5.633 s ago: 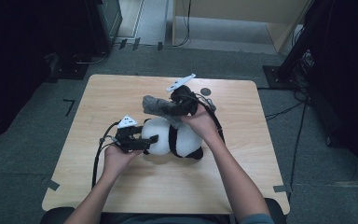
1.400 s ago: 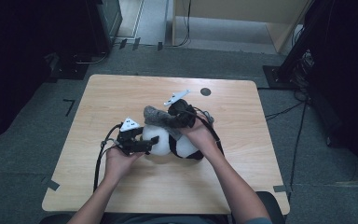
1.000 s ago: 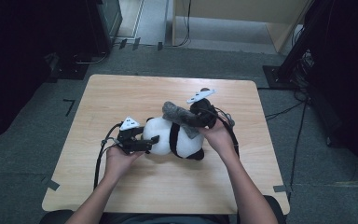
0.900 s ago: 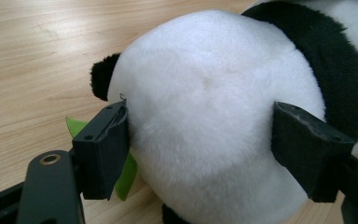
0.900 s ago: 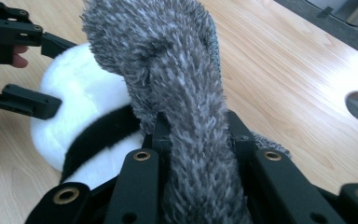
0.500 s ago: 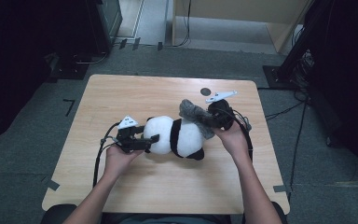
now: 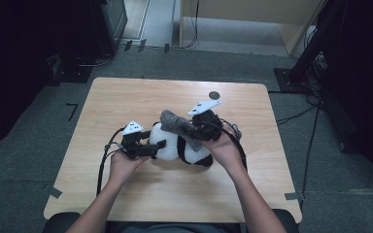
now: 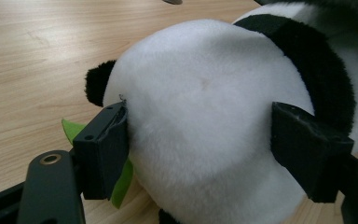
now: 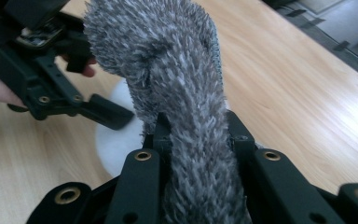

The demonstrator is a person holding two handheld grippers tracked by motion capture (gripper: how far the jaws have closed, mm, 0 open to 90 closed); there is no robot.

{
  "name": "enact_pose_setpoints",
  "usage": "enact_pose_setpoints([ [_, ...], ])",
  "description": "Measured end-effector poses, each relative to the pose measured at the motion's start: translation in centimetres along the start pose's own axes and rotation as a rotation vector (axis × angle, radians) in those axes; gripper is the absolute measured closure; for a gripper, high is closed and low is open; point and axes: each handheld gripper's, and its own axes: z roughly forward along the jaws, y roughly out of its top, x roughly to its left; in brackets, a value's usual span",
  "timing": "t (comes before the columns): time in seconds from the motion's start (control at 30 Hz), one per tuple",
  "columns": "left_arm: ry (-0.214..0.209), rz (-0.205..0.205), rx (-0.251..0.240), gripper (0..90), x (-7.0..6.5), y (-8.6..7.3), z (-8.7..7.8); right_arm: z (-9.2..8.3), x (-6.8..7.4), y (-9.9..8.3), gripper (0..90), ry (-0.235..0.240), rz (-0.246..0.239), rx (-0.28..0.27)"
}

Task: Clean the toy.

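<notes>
A plush panda lies near the middle of a wooden table, its white rump turned toward the person's left, while a strip of grey shaggy fabric (a small scarf, by the look of it) is carried above its back. The left gripper straddles the panda's round white end, jaws spread wide with a pad pressed into the fur on either side, apparently to pin the toy steady against the tabletop; a green leaf-like tag pokes out beneath the toy beside one pad. The right gripper, jaws pressed close together, pinches the grey fabric just below its curled upper end, so the free length stands up and droops over toward the left gripper. Held this high and this near the panda's black band, the strip seems poised for draping around the toy. A small dark disc sits well apart near the table's far edge.
</notes>
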Motion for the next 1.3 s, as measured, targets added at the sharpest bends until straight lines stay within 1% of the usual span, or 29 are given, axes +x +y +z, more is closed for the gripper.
enact_pose_setpoints([
  [0.13, 0.002, -0.001, -0.001, 22.4, 0.0, 0.0, 0.0, 1.7, 1.0, 0.5, 72.9, 0.022, -0.032, 0.031],
  [0.3, 0.010, 0.000, -0.005, 22.4, -0.2, 0.0, 0.0, 3.6, 2.2, 0.8, 72.8, 0.039, -0.071, 0.067],
  [0.4, 0.016, 0.003, 0.003, 22.4, -0.2, -0.1, 0.0, 4.7, 2.7, 0.6, 72.8, 0.035, -0.092, 0.098],
  [0.43, 0.019, 0.006, 0.005, 22.4, -0.2, -0.1, 0.0, 4.9, 2.8, 0.4, 72.8, 0.036, -0.095, 0.100],
  [0.5, 0.019, 0.007, 0.004, 22.4, -0.2, -0.2, 0.0, 5.1, 2.7, 0.1, 72.8, 0.046, -0.079, 0.091],
  [0.63, 0.030, 0.021, -0.001, 22.4, -0.4, -0.2, 0.1, 4.9, 2.2, -0.4, 72.5, 0.060, -0.057, 0.076],
  [0.77, 0.026, 0.019, 0.004, 22.4, -0.3, -0.2, 0.2, 4.5, 2.0, -0.7, 72.4, 0.061, -0.049, 0.078],
  [0.9, 0.027, 0.019, 0.005, 22.4, -0.3, -0.2, 0.2, 4.0, 1.8, -0.9, 72.1, 0.053, -0.048, 0.083],
  [1.07, 0.023, 0.018, 0.009, 22.3, -0.2, -0.2, 0.2, 3.1, 1.4, -1.2, 72.1, 0.042, -0.030, 0.085],
  [1.2, 0.019, 0.010, 0.011, 22.3, -0.1, -0.2, 0.2, 2.1, 1.0, -1.7, 72.0, 0.024, -0.024, 0.084],
  [1.3, 0.019, 0.008, 0.010, 22.3, -0.2, -0.2, 0.2, 1.2, 0.5, -2.2, 72.0, 0.015, -0.008, 0.073],
])
